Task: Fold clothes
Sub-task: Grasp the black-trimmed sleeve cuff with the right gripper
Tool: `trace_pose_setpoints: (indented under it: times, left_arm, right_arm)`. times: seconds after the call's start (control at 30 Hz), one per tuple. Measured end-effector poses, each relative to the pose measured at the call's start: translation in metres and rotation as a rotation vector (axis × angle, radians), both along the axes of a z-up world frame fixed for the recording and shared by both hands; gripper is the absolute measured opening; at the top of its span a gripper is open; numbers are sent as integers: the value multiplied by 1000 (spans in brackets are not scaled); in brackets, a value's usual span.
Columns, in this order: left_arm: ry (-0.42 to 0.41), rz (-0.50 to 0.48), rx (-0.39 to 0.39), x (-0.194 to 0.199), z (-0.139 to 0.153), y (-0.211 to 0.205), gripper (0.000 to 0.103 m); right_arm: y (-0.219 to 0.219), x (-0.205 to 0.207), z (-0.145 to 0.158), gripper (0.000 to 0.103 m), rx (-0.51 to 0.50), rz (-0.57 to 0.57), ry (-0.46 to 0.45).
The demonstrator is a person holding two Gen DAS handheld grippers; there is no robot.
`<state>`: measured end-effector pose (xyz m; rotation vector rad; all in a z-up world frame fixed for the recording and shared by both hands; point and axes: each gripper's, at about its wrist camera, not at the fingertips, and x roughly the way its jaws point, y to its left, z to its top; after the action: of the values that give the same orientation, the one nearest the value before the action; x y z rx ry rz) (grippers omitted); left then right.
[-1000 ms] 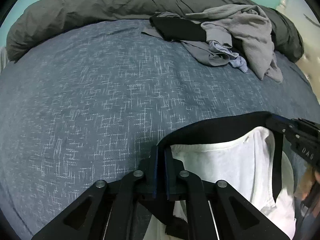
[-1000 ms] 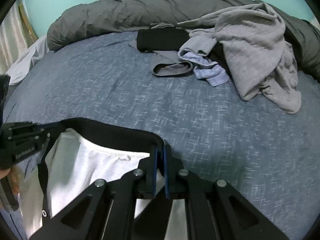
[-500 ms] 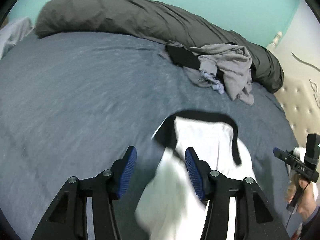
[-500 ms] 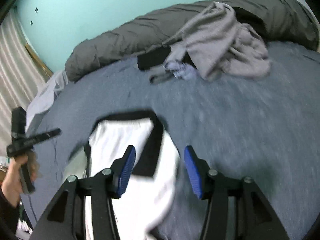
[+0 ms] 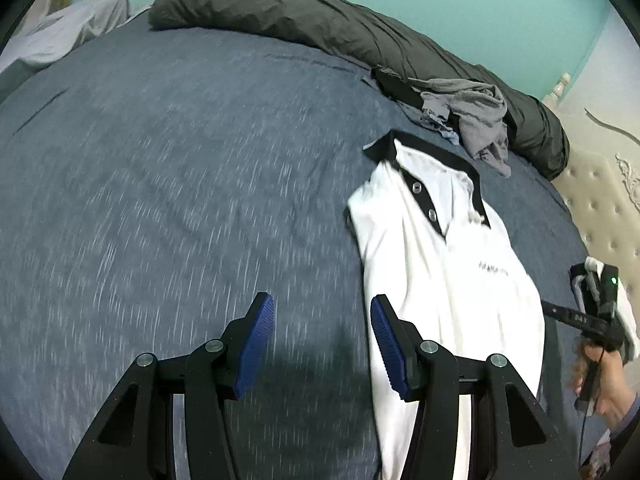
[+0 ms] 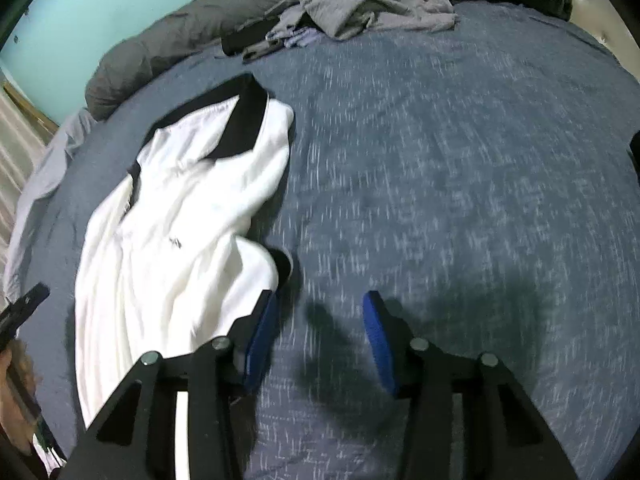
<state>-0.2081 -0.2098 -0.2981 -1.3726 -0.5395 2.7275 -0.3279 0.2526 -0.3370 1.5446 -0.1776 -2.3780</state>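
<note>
A wide bed (image 5: 180, 184) fills both views, covered in a blue-grey sheet flecked with short pale dashes, stretching ahead of the jaws and under them. Along its far edge lies a long rolled dark grey duvet (image 5: 304, 20). Behind that rises a plain turquoise wall (image 5: 460, 4). Off to the right of the left jaws stands a cream tufted headboard (image 5: 600, 208) with a turned post. Far left of the right jaws, pale striped curtains (image 6: 16, 148) hang. Soft shadows fall on the sheet just ahead of the jaws.
</note>
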Motion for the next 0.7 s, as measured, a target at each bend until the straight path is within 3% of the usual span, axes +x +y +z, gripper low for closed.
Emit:
trace_pose_setpoints:
  times: [0.17, 0.47, 0.6, 0.7]
  left_arm:
    - [1, -6, 26, 19, -12, 2, 55]
    - [51, -21, 40, 24, -6, 6, 55]
    - [44, -17, 44, 26, -10, 2, 55]
    - [39, -12, 46, 26, -12, 0, 55]
  right_arm:
    - [-15, 6, -9, 22, 10, 9, -20]
    - [-75, 16, 14, 16, -35, 133, 106]
    - [-111, 25, 9, 16, -20, 239, 91]
    - [-110, 31, 9, 16, -41, 231, 89]
